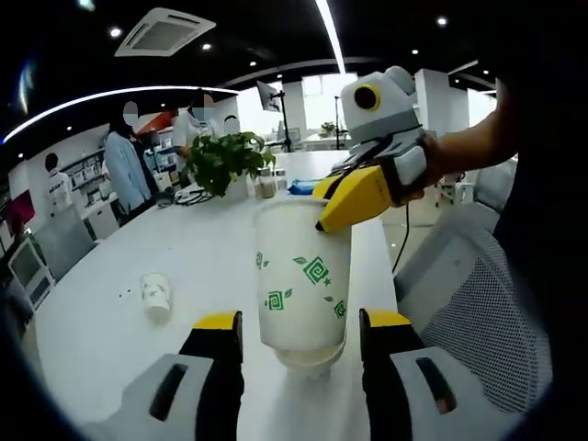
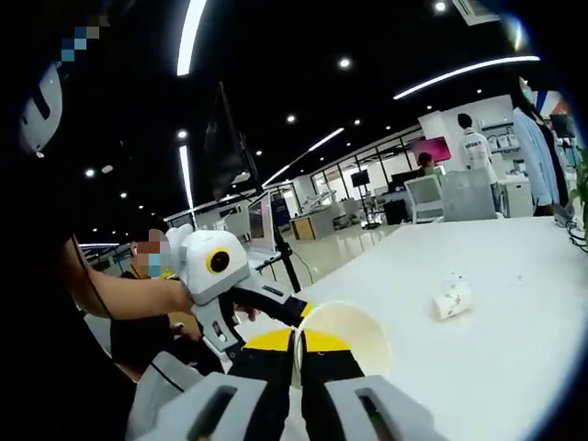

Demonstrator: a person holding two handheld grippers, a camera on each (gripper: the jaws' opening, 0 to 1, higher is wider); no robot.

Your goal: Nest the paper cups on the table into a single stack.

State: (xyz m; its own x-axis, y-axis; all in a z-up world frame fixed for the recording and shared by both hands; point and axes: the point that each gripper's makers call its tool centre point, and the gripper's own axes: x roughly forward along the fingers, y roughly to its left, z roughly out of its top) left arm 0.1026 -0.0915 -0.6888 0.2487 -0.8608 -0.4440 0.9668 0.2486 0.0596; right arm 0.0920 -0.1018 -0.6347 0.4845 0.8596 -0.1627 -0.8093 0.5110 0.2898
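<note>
Two cups mattered: your right gripper [image 1: 323, 223] was pinched shut on the rim of the upright cup stack [image 1: 301, 280], while your left gripper [image 1: 301, 342] stood open, jaws either side of its base, not touching. The loose cup [image 1: 156, 296] lay tipped on the table [image 1: 119, 266], well apart. Risk: that rim pinch could've crumpled the paper or tipped the stack.

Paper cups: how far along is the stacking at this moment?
Partly done, it seems. The upright cup stack stands on the white table between the open fingers of the left gripper. The right gripper pinches the stack's rim, its fingers closed on the rim in the right gripper view. One loose cup lies on its side, left to nest.
</note>
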